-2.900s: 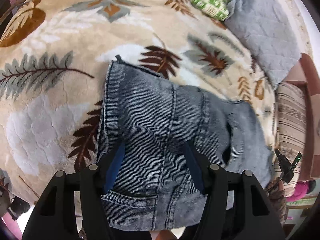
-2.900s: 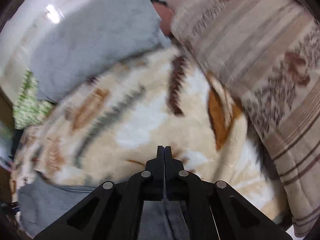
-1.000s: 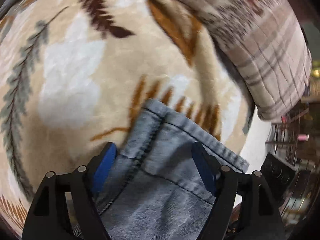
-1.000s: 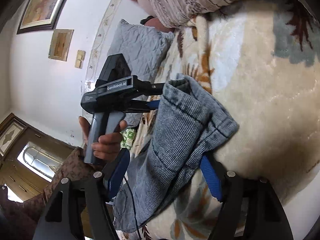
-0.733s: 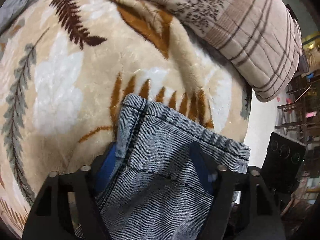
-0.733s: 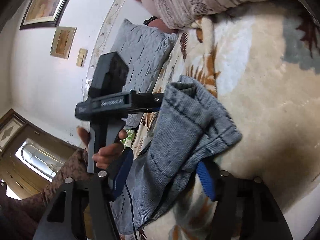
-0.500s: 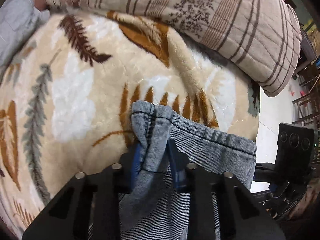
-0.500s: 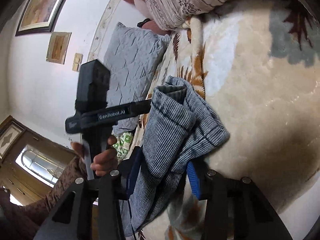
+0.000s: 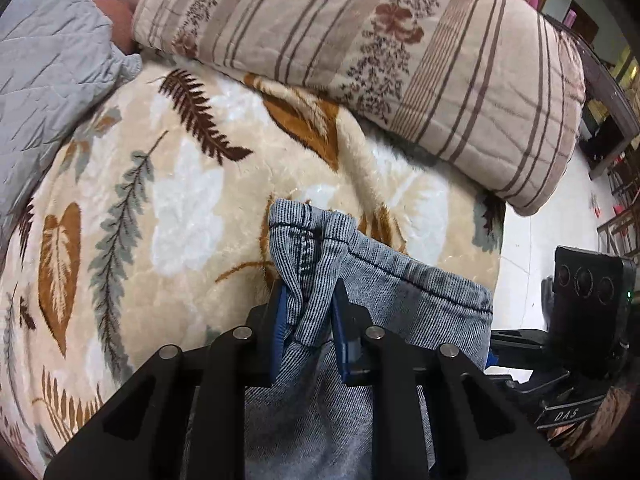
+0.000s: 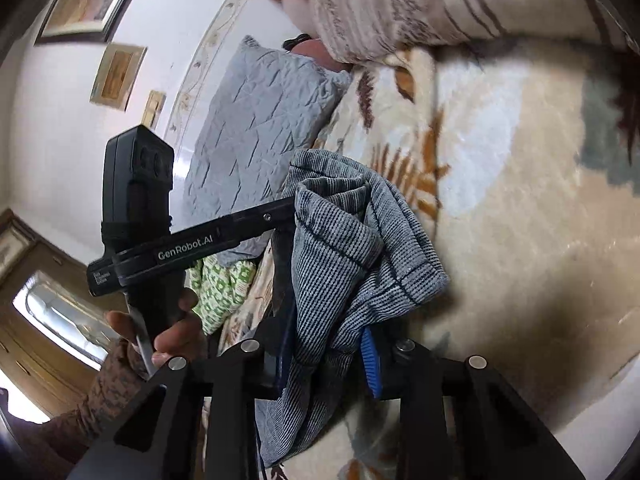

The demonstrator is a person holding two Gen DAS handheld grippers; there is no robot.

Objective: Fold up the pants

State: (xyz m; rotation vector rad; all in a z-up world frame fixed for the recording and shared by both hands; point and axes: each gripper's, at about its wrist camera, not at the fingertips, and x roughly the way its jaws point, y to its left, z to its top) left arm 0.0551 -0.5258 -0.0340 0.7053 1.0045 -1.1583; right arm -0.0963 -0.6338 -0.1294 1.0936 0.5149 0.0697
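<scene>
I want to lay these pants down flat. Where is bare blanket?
Bare blanket lies left of the pants, between the grey pillow and striped quilt. Crowded along that quilt and at the right edge.

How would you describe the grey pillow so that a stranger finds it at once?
Start from the leaf-patterned blanket covering the bed. At its far end lie two pillows; the grey pillow is the left one in the left wrist view. Its plain grey quilted cover sets it apart from the striped floral pillow beside it.
</scene>
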